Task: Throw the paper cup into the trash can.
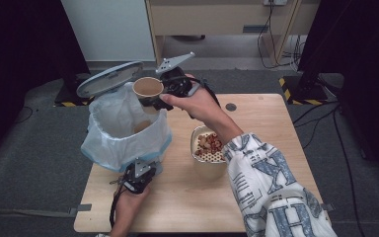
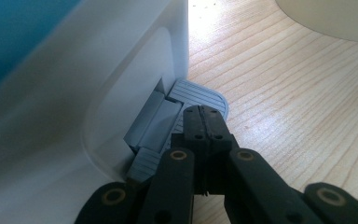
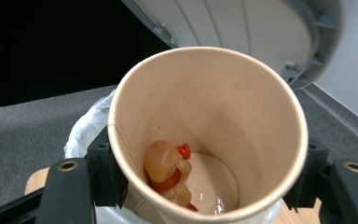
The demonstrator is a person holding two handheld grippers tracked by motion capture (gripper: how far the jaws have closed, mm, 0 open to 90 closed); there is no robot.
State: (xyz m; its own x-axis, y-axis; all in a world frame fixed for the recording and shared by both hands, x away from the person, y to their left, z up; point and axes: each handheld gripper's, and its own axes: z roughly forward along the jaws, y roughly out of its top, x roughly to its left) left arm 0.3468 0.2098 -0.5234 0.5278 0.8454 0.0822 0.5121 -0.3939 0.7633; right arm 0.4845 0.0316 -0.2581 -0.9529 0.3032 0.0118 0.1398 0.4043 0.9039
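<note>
While left tool (image 2: 205, 122), pressed together, pins pedal (image 2: 200, 95), right tool (image 3: 205, 186) pinches cup (image 3: 205, 130) over bin rim (image 1: 128, 136).

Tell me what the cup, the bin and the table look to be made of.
Cup: likely paper, matte tan, with a thin rolled rim and a side seam.
Bin: probably plastic, smooth white moulded walls, with a ribbed grey pedal; its liner looks like thin crinkled plastic film.
Table: pale wood or a wood-look laminate, with visible grain and a slight sheen.
</note>
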